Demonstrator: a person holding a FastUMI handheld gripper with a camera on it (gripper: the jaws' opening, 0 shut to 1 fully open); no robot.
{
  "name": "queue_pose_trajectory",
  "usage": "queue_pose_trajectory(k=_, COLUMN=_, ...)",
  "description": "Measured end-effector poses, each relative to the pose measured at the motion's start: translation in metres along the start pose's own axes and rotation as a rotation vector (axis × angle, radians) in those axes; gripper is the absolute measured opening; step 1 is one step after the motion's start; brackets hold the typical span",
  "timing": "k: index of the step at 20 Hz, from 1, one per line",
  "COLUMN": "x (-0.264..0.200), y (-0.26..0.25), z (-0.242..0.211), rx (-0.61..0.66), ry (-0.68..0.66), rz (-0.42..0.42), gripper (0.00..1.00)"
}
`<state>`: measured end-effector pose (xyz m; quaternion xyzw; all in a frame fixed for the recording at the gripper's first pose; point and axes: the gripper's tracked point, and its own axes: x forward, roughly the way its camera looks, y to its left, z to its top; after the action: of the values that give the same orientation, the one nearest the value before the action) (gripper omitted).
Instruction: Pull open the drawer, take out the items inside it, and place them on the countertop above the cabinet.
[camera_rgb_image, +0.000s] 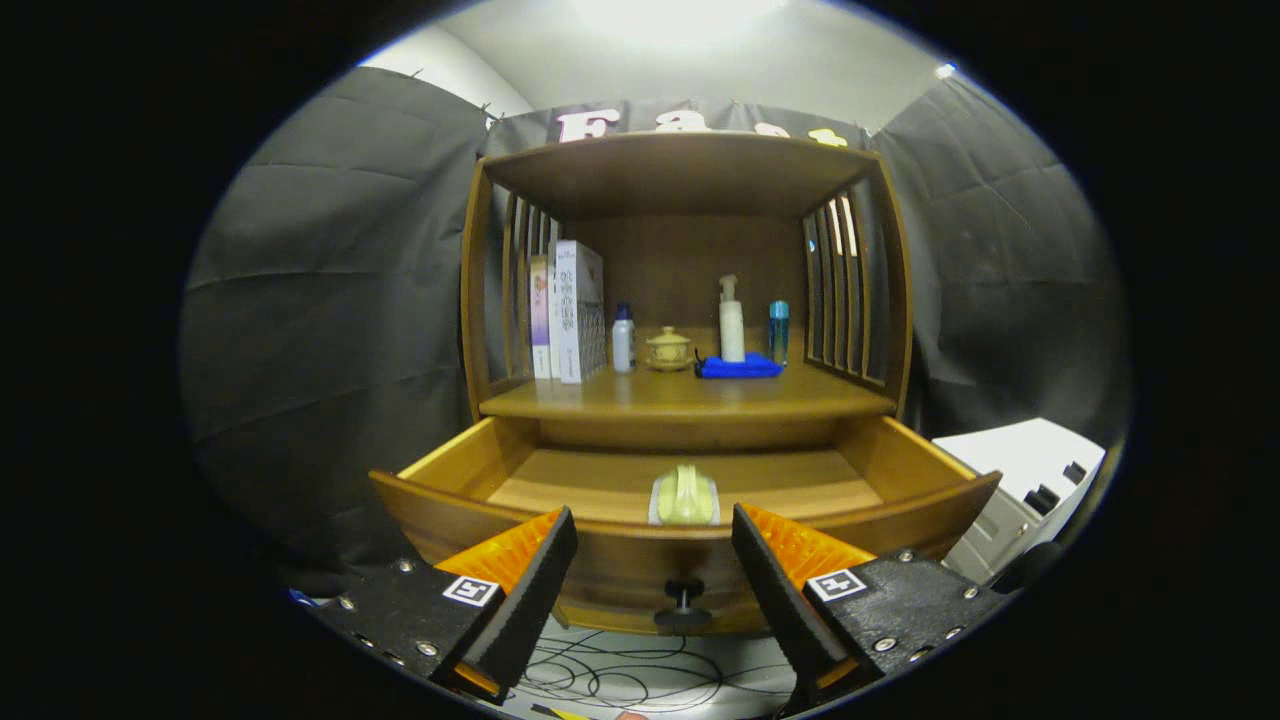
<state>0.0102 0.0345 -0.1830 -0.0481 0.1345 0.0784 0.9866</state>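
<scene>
Two fingers of your gripper (655, 570) stand spread wide with nothing between them except open air, and they sit just short of the front panel of the drawer (620, 570), which is pulled well out of the wooden cabinet (690, 175). Between the fingers and a little lower, you see the drawer's dark knob (683, 603) sticking out toward you, untouched. Inside the drawer, just beyond the front panel and roughly centred, lies one pale yellow-green item on a light wrapper or tray (685, 496); its near end is cut off by the panel's top edge, and you cannot tell exactly what it is. Bare wooden floor lies on either side of it, out to the left and right drawer walls. Above the drawer, the countertop (690, 398) has a free strip along its near edge, while things stand farther back: upright books (572, 310) at the left, then a small white bottle (623, 339), a lidded yellowish jar (668, 349), a white pump bottle (732, 320) standing on or just behind a folded blue cloth (738, 367), and a slim blue bottle (778, 332) at the right. Slatted side walls close in the shelf space on both sides, and a wooden top covers it. To the right of the cabinet, a white appliance (1030, 470) is partly cut off. Below the drawer, thin dark cables (620, 680) loop over the floor.
</scene>
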Motion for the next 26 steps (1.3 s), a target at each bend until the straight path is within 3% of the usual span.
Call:
queue_pose_trajectory(k=9, x=0.063, y=-0.032, z=0.05, rx=0.014, ry=0.202, rz=-0.143, gripper=0.96)
queue_pose_trajectory(k=18, x=0.149, y=-0.033, z=0.015, rx=0.01, ry=0.5, rz=-0.187, gripper=0.97)
queue_pose_trajectory(k=26, x=0.174, y=-0.034, z=-0.04, rx=-0.057, ry=0.706, rz=-0.185, gripper=0.96)
